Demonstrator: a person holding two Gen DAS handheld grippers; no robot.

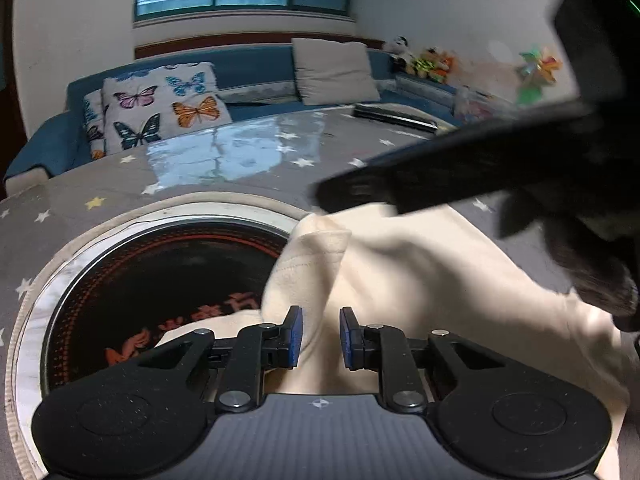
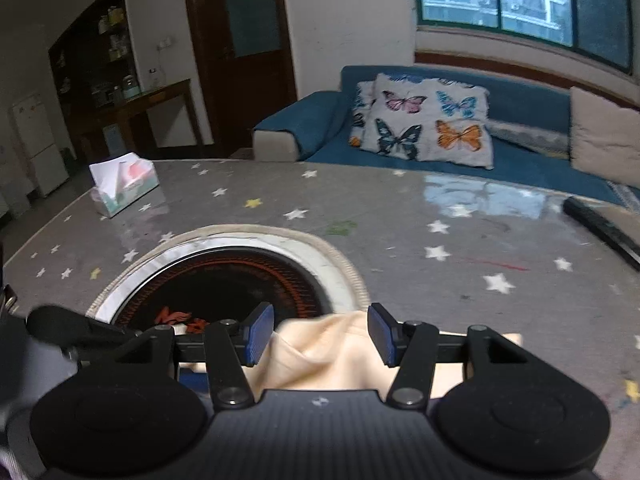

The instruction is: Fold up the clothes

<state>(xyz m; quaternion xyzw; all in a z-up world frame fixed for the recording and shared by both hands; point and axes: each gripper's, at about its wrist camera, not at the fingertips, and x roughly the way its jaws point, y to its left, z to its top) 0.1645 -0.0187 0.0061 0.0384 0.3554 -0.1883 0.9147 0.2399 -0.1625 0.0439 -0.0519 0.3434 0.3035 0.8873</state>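
- Where grey star-print tabletop (image 2: 440, 216) spreads beyond the jaws: broad bare surface ahead, round black inset (image 2: 224, 280) ahead-left.
- Cream garment (image 1: 400, 272): bunched, running ahead-right past left gripper (image 1: 320, 334), one fold draped between its parted jaws, unpinched.
- Right gripper (image 2: 321, 334): spread wide, cloth edge in the gap.

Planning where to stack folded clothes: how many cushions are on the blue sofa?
3 in view: a large butterfly cushion, a smaller butterfly cushion tucked partly behind its left side, and a plain beige cushion further right. The sofa runs out of frame, so more may be hidden.
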